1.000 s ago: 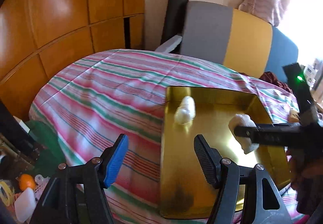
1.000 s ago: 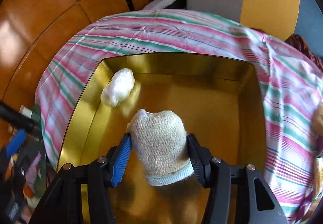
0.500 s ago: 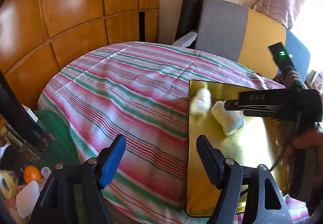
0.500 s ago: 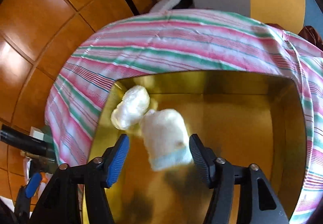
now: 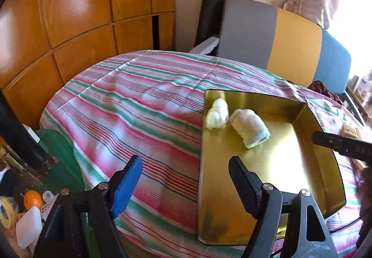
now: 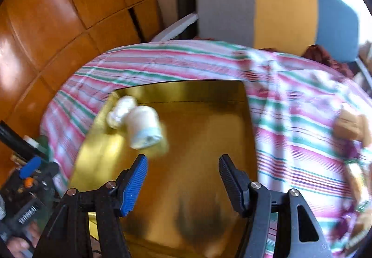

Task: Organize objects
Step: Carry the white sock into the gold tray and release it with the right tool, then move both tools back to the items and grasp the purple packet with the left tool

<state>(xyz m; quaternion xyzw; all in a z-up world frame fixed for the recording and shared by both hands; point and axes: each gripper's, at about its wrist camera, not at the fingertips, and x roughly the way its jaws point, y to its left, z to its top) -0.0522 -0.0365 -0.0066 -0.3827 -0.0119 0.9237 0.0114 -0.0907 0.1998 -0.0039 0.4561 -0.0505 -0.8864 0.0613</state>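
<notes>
A gold metal tray (image 5: 267,188) lies on the striped cloth. In its far left corner lie a rolled white sock (image 5: 217,113) and a cream sock with a pale blue cuff (image 5: 250,129), side by side and touching. My left gripper (image 5: 183,184) is open and empty, over the tray's left edge near the table front. My right gripper (image 6: 182,180) is open and empty, above the tray floor (image 6: 197,165), behind the cream sock (image 6: 144,129) and the white sock (image 6: 121,111). Its finger shows in the left wrist view (image 5: 337,142).
The table wears a pink, green and white striped cloth (image 5: 130,109). A grey, yellow and blue chair back (image 5: 279,44) stands behind it, wooden panels (image 5: 69,13) on the left. Tan objects (image 6: 351,126) lie on the cloth at right. Clutter with an orange (image 5: 32,197) sits low left.
My right gripper carried the cream sock to the tray's far left corner, opened, let it go beside the white sock and drew back. The left gripper stayed open.
</notes>
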